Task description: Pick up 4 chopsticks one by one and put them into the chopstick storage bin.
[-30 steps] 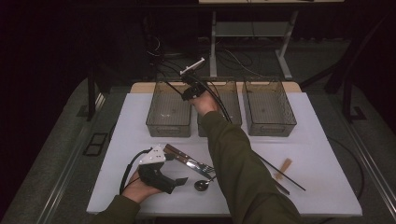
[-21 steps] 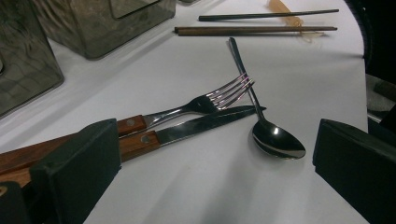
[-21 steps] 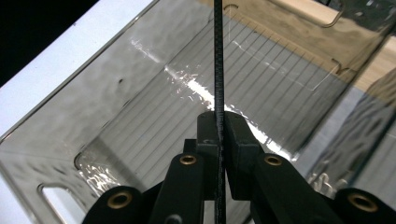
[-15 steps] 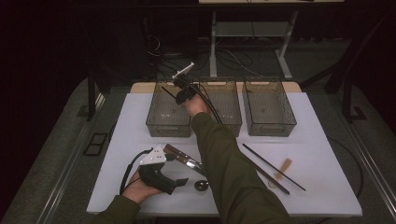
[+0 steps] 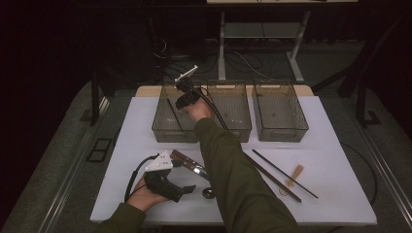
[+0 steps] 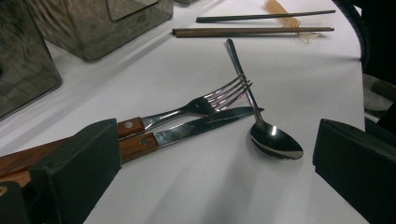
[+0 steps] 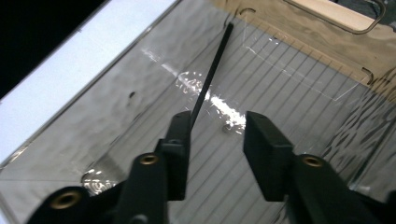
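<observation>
Jaws just opened on right gripper (image 5: 185, 95), upper centre; black chopstick (image 5: 174, 115) now lying loose in left bin (image 5: 163, 130); forearm outstretched.

Olive-green long sleeves (image 5: 233, 170) on both forearms. Left gripper (image 5: 167, 187): black body, white three-cornered top plate, black looping cable. Right gripper (image 7: 215, 140): black blocky jaws, brass-coloured pivot screws, black cable.

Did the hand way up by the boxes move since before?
Yes. The right gripper slid left, from over the middle bin to above the left bin. Its jaws have just been opening, dropping a black chopstick inside.
</observation>
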Tool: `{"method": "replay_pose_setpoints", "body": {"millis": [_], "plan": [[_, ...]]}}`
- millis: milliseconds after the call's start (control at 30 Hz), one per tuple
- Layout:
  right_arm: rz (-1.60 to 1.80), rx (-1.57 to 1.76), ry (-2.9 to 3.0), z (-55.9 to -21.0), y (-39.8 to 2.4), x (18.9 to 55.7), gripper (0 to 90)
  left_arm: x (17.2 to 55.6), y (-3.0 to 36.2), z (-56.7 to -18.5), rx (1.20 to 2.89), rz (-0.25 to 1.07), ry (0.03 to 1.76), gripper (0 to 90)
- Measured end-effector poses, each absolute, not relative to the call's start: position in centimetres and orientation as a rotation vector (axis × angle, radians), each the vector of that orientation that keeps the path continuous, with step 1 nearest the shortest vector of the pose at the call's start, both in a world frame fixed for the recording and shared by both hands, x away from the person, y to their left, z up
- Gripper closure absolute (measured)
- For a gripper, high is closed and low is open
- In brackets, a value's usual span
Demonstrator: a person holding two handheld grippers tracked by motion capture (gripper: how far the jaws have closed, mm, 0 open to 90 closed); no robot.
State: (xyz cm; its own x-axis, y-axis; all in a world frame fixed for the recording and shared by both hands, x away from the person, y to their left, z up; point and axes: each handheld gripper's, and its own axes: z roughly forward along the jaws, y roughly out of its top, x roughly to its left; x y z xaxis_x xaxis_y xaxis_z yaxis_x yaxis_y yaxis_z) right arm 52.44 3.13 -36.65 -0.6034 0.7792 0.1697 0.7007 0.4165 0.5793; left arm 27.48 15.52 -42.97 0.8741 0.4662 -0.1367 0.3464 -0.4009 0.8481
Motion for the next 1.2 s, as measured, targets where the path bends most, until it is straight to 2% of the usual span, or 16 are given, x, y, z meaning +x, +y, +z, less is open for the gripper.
{"method": "replay_pose_setpoints", "body": {"millis": [100, 267, 367, 500, 967, 1200], "plan": [[0.959, 1.304, 2.541, -36.2, 2.7, 52.3, 52.7, 27.5, 15.5, -43.0, 2.026, 0.150, 0.589, 0.0], [1.002, 1.277, 2.531, -35.5, 2.1, 51.8, 46.1, 27.5, 15.5, -43.0, 2.030, 0.153, 0.586, 0.0], [1.034, 1.221, 2.539, -34.7, 1.2, 51.1, 38.0, 27.5, 15.6, -43.0, 2.022, 0.153, 0.595, 0.0], [1.071, 1.204, 2.525, -34.0, 0.2, 50.5, 36.4, 27.5, 15.6, -43.0, 2.022, 0.153, 0.591, 0.0], [1.172, 1.170, 2.447, -31.3, -5.0, 46.9, 21.7, 27.5, 15.4, -43.1, 2.016, 0.153, 0.601, 0.0], [1.185, 1.180, 2.418, -30.9, -6.9, 45.8, 20.7, 27.5, 15.4, -43.1, 2.018, 0.154, 0.608, 0.0]]}}
